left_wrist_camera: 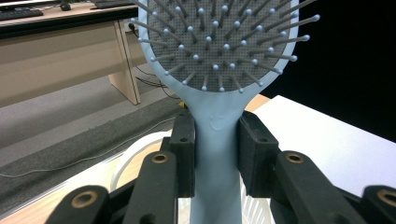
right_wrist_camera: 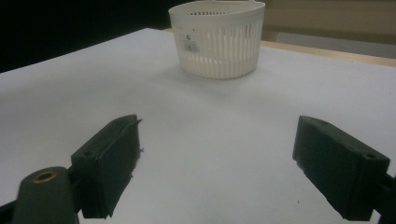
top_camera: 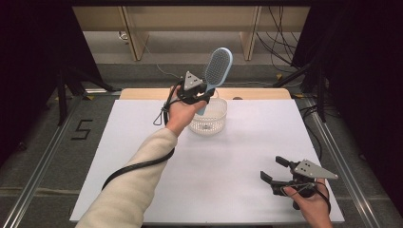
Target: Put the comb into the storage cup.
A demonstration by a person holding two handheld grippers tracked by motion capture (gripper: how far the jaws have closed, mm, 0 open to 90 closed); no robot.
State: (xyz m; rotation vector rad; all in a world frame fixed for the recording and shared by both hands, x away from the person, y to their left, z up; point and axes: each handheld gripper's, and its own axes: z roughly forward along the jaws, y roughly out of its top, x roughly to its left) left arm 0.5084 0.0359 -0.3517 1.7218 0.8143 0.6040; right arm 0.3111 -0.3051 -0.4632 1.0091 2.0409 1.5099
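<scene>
I see a white board (top_camera: 228, 161) covering the table (top_camera: 256, 93), whose wood edge shows at the far side. Beyond it stand pale desks (top_camera: 190, 21), with cables (top_camera: 278, 42) trailing on the grey floor (top_camera: 43, 156).

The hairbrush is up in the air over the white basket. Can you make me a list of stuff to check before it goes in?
1. Grip: the left gripper is shut on the handle of the hairbrush, both pads pressing it. Ok.
2. Brush pose: head up, handle end pointing down toward the basket. Ok.
3. Handle end above the basket opening: looks so in the high view, but how high it hangs, cannot tell.
4. Basket upright on the white table: ok.
5. Room inside the basket: something small and dark lies at the bottom; cannot tell what.
6. The right gripper is open, far from the basket. Ok.
</scene>
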